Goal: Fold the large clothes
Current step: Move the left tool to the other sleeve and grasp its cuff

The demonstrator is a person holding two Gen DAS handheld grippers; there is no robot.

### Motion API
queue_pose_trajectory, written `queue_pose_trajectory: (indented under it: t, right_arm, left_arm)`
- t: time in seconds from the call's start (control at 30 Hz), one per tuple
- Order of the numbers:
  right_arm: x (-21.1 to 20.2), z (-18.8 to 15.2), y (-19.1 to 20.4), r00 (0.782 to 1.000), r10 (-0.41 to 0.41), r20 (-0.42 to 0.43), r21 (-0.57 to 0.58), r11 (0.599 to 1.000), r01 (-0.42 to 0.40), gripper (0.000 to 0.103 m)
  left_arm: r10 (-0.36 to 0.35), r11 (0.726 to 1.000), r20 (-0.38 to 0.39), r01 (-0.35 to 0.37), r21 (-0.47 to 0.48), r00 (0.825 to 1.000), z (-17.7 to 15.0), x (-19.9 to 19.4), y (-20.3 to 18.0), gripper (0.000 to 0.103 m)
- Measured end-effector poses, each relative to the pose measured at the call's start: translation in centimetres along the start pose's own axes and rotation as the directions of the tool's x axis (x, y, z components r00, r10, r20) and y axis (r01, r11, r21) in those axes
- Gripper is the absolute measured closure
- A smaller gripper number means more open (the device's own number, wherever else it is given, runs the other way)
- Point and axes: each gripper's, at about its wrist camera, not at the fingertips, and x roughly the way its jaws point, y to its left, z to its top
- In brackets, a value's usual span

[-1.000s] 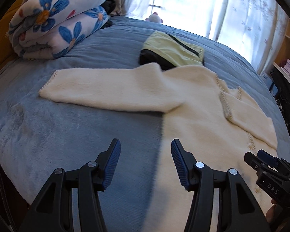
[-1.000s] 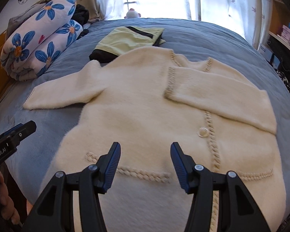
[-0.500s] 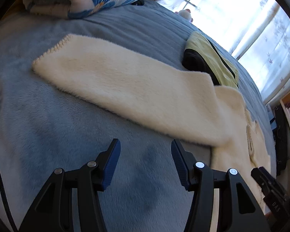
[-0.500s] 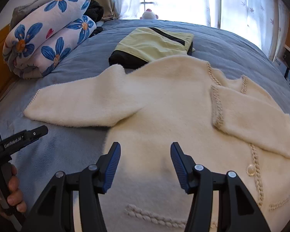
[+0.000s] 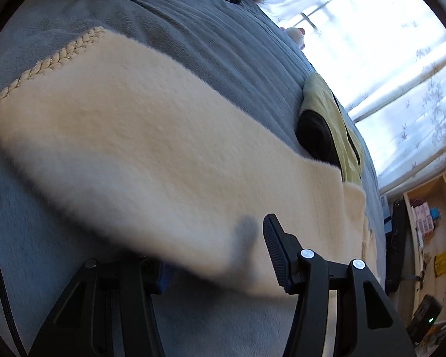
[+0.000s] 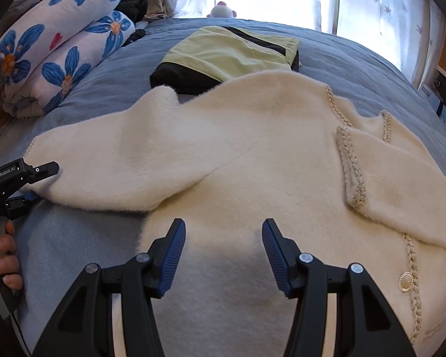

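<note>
Straddling the sleeve edge: left gripper [image 5: 220, 255] has its fingers apart, one finger under the near edge of the sleeve [image 5: 151, 148], the other finger [image 5: 275, 247] above the fabric. Not clamped; a gap shows in the right wrist view too, where the left gripper [image 6: 38, 183] sits at 9 o'clock with its upper finger on the sleeve and its lower finger under it, near the cuff end. Hand [image 6: 4, 255] on its handle at 8 o'clock.

Right gripper [image 6: 223, 253] fingers apart, holding nothing, hovering over the lower body of the cream cardigan [image 6: 252, 178].

Cardigan lies flat on the blue bedspread [image 6: 356, 68]. One sleeve stretches out toward 9 o'clock; the other is folded across the front at 3 o'clock. Braided trim and a round button [image 6: 406, 281] at 4 o'clock.

Folded yellow-green and black garment [image 6: 232, 56] at 12 o'clock, touching the cardigan's far edge. Floral quilt [image 6: 53, 47] rolled at 10 o'clock, well apart from the cardigan. Curtains [image 6: 371, 3] behind the bed.
</note>
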Motion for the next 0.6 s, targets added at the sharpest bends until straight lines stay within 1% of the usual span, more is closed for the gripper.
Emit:
queue_pose_trajectory:
  t: [0.03, 0.07, 0.1, 0.13, 0.17, 0.23, 0.27, 0.3, 0.37, 0.43, 0.5, 0.53, 0.6]
  right_arm:
    - [0.2, 0.0, -0.2, 1.0, 0.0, -0.005, 0.007, 1.0, 0.0, 0.049]
    - [0.3, 0.0, -0.4, 1.0, 0.001, -0.01, 0.012, 1.0, -0.001, 0.049]
    - [0.3, -0.1, -0.6, 1.0, 0.001, -0.014, 0.016, 1.0, -0.001, 0.049]
    - [0.4, -0.1, -0.7, 1.0, 0.003, -0.017, 0.02, 1.0, -0.003, 0.049]
    - [0.3, -0.2, -0.9, 1.0, 0.005, -0.02, 0.026, 1.0, -0.005, 0.049]
    - [0.1, -0.3, -1.4, 1.0, 0.01, -0.02, 0.04, 0.999, -0.009, 0.049]
    - [-0.1, -0.3, -1.7, 1.0, 0.015, -0.018, 0.049, 0.999, -0.014, 0.049]
    - [-0.3, -0.3, -2.0, 1.0, 0.019, -0.016, 0.056, 0.998, -0.018, 0.049]
    - [-0.8, -0.4, -2.7, 1.0, 0.023, -0.009, 0.069, 0.997, -0.022, 0.049]
    - [-1.5, -0.5, -3.4, 1.0, 0.025, 0.0, 0.083, 0.996, -0.025, 0.049]
    - [-2.4, -0.6, -4.4, 0.999, 0.03, 0.015, 0.104, 0.994, -0.031, 0.049]
    - [-2.8, -0.7, -5.1, 0.999, 0.031, 0.022, 0.118, 0.992, -0.034, 0.049]
    - [-3.8, -0.9, -6.7, 0.999, 0.032, 0.034, 0.146, 0.989, -0.037, 0.049]
  left_arm:
    - [-0.003, 1.0, 0.015, 0.003, -0.016, 1.0, 0.4, -0.1, 0.3, 0.054]
    - [0.007, 1.0, 0.031, -0.006, -0.028, 0.999, 0.7, -0.2, 0.5, 0.062]
    - [0.027, 0.999, 0.05, -0.025, -0.037, 0.998, 1.1, -0.4, 0.8, 0.068]
    - [0.044, 0.998, 0.067, -0.041, -0.04, 0.997, 1.4, -0.7, 1.0, 0.08]
    - [0.049, 0.998, 0.083, -0.045, -0.045, 0.995, 1.8, -1.0, 1.4, 0.086]
    - [0.042, 0.998, 0.105, -0.036, -0.053, 0.994, 2.1, -1.7, 1.4, 0.089]
    - [0.058, 0.998, 0.126, -0.054, -0.034, 0.99, 2.1, -2.3, 0.7, 0.09]
    - [0.087, 0.996, 0.156, -0.088, 0.001, 0.984, 2.0, -2.9, -0.3, 0.09]
    - [0.142, 0.984, 0.209, -0.161, 0.077, 0.968, 1.6, -4.0, -2.8, 0.093]
    - [0.169, 0.96, 0.27, -0.221, 0.174, 0.948, 1.0, -5.5, -6.6, 0.094]
    - [0.153, 0.932, 0.315, -0.243, 0.268, 0.937, 0.0, -6.9, -10.5, 0.094]
    - [0.131, 0.918, 0.326, -0.239, 0.318, 0.936, -0.7, -7.5, -12.7, 0.094]
    - [0.077, 0.888, 0.323, -0.212, 0.407, 0.943, -2.4, -8.1, -17.1, 0.094]
